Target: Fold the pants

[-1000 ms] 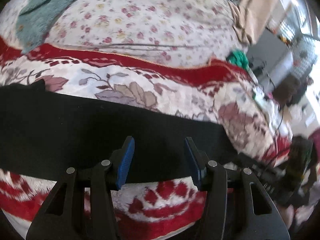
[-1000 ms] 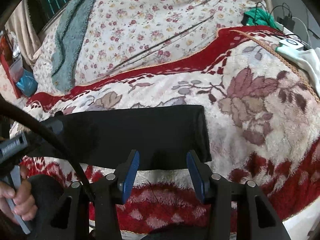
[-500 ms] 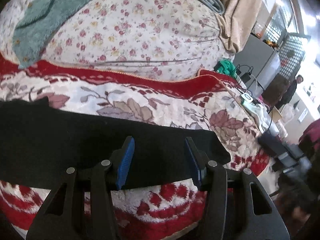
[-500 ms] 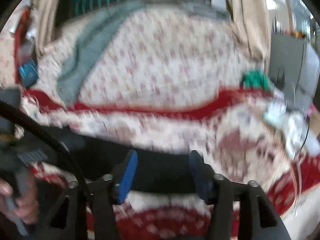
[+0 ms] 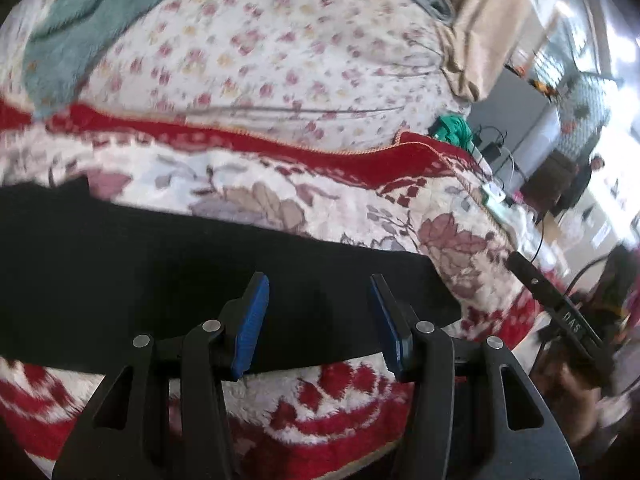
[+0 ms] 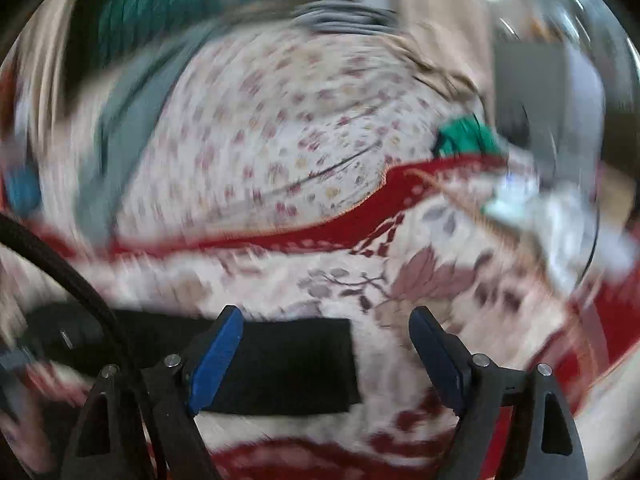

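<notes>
Left wrist view, left to right. A teal towel lies at the far left on the small-flowered bedspread. Nearer to me, the black pants lie flat as a long band across the red-and-white floral blanket, running from the left edge to a squared end at the right. My left gripper hangs over the near edge of the pants with its blue-padded jaws apart and nothing between them. Further right, a green cloth sits at the bed's far corner, and my other tool's black body enters from the right edge.

Right wrist view, left to right; heavily blurred. A black cable curves across the lower left. The pants lie on the blanket, their squared end falling between my two fingers. My right gripper has its jaws wide apart, holding nothing; the left pad overlaps the fabric, the right pad stands over bare blanket. The green cloth shows at the upper right.
</notes>
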`<state>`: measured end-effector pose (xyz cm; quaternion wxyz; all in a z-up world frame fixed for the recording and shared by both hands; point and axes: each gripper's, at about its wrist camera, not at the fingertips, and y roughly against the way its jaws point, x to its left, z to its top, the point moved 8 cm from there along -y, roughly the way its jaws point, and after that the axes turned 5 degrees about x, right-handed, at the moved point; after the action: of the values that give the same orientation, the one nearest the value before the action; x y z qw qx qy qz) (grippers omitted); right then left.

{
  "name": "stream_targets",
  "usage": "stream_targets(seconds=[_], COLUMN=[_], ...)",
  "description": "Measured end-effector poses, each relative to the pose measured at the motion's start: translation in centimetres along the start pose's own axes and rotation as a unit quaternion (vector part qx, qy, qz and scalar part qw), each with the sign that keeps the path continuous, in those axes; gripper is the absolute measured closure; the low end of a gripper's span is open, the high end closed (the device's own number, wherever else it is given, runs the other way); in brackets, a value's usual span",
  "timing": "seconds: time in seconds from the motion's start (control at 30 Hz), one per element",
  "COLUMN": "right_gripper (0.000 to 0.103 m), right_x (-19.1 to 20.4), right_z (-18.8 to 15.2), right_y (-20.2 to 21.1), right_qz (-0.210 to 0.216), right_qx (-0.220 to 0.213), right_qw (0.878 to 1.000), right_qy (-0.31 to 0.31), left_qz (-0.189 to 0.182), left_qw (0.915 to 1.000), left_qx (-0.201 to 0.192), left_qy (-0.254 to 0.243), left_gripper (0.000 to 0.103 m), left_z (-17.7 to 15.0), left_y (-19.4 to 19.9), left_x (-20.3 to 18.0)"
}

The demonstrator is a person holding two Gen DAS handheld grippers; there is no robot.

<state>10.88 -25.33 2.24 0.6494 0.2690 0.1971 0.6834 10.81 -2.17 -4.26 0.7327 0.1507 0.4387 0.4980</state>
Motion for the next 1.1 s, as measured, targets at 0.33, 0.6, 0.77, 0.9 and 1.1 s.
stream_targets(seconds=[0.33,0.6,0.77,0.9,1.1], right_gripper=[0.025,0.026,0.031,0.063,0.083], right_x=[-9.8,-6.3,-1.8,-1.0,-1.5], right_z=[-3.7,-6.9,-6.9,-6.8,-7.6], right_y=[-5.8,-8.2,-8.7,-9.5,-9.5], right_qz=[0.141,0.125,0.169,0.203,0.185], right_qx=[0.085,0.148,0.146,0.124,0.117], right_qw=[0.951,0.960,0.966,0.962,0.965], right_qy=[-0.261,-0.201,-0.126,-0.134,-0.143], left_qz=[-0.061,-0.056,-0.058,-0.059,-0.050], left_qw=[0.9898,0.9905,0.9885,0.9878,0.9891], left_qx=[0.041,0.051,0.060,0.062,0.062], left_qy=[0.122,0.114,0.126,0.130,0.123], left_gripper=[0.051,0.051,0.051,0.051,0.051], left_z=[-0.3,-0.7,-1.0,-1.0,-0.9], left_y=[-0.9,-1.1,-1.4,-1.4,-1.3], left_x=[2.8,2.6,2.7,2.9,2.9])
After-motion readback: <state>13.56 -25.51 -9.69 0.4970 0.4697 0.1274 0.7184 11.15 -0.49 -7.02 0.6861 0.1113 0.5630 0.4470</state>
